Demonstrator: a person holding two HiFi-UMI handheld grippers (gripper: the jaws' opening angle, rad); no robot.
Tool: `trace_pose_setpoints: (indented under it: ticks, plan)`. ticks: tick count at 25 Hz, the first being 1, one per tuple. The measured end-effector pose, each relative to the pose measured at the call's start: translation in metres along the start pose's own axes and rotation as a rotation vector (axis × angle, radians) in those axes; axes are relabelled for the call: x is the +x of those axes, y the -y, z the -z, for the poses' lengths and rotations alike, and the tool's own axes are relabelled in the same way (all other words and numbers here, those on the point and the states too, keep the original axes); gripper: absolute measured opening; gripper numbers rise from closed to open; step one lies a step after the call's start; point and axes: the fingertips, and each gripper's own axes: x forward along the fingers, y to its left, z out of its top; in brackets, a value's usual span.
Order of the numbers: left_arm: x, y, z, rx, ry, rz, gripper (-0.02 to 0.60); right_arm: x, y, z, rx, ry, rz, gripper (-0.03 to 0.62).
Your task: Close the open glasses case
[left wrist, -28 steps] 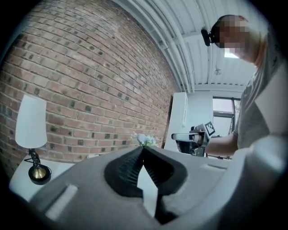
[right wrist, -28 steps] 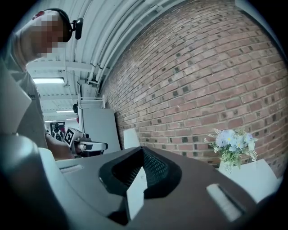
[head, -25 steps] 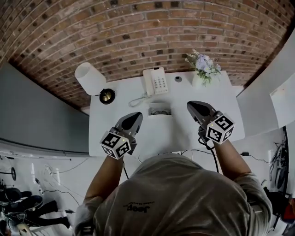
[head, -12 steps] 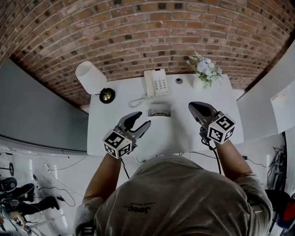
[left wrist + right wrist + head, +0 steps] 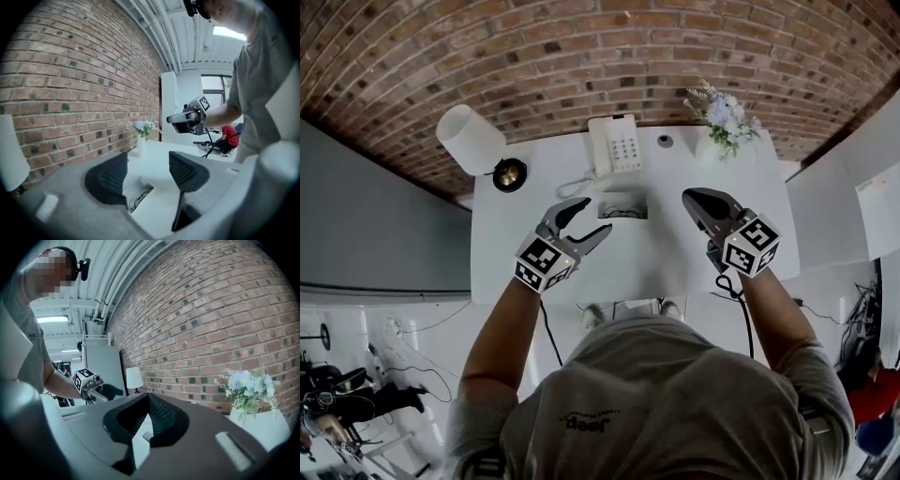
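The open glasses case point(image 5: 622, 204) lies in the middle of the white table point(image 5: 675, 267), in front of the phone, with dark glasses inside. My left gripper point(image 5: 589, 217) hovers just left of it and nearer to me, its jaws open and empty. In the left gripper view the case point(image 5: 140, 197) shows low between the spread jaws of that gripper point(image 5: 147, 164). My right gripper point(image 5: 691, 198) hangs to the right of the case, apart from it, shut on nothing. In the right gripper view its own jaws point(image 5: 149, 401) meet in a closed point.
A white corded phone point(image 5: 614, 145) stands behind the case. A white lamp point(image 5: 471, 139) with a brass base point(image 5: 508, 174) is at the back left. A vase of flowers point(image 5: 724, 117) and a small round object point(image 5: 665, 142) are at the back right, against the brick wall.
My left gripper has gone from shut to open and has moved forward toward the case. The right gripper stays shut and has barely shifted.
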Motion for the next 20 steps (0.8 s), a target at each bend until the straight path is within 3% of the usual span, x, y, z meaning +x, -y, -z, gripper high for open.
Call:
trace_pose_setpoints:
  ticks: [15,20]
  plan:
    - [0.098,-0.034,0.123,0.187,-0.24,0.079,0.373,0.047,0.046,0.081,0.05,-0.047,0.011,0.009]
    - [0.123,-0.05,0.165,0.262,-0.321,0.072,0.419,0.058,0.059,0.104,0.069,-0.056,0.018,0.009]
